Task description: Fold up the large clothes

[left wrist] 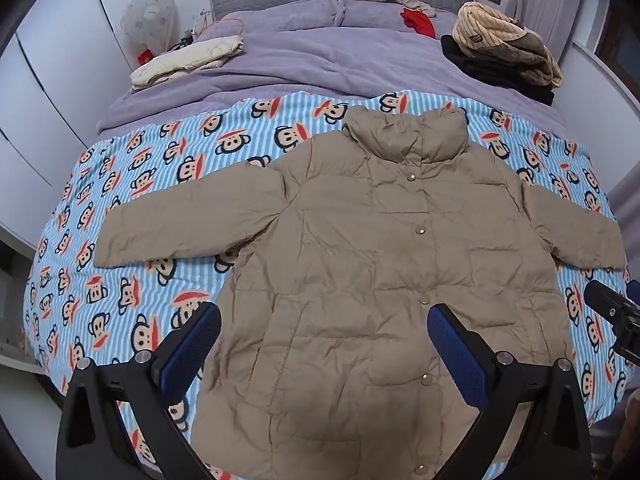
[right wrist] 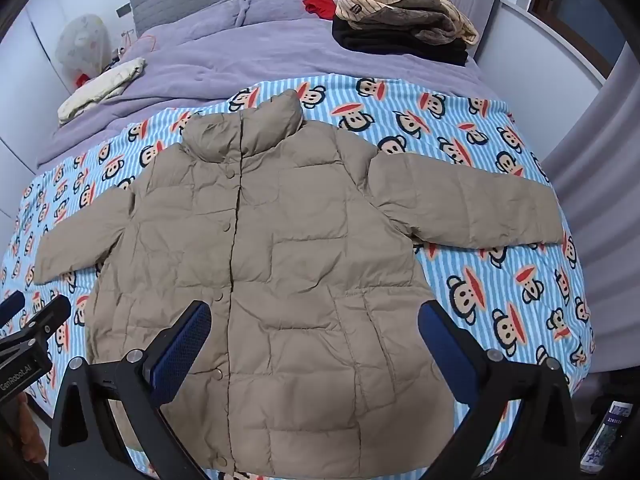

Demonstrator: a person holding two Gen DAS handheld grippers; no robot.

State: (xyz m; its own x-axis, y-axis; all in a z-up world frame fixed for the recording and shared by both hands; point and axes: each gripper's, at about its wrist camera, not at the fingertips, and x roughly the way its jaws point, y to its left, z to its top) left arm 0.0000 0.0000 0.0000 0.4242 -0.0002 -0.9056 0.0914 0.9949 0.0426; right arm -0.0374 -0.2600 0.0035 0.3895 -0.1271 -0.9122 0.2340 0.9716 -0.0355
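Tan quilted puffer jacket, large, lying flat and front-up on the monkey-print striped sheet. Placket closed down the centre with round snap buttons. Stand-up collar at the far end, slightly slumped; hem at the near end, running out past the bottom of both views. Both sleeves spread straight out to left and right, cuffs angled slightly toward the near side. Surface wrinkled, no folds made yet.
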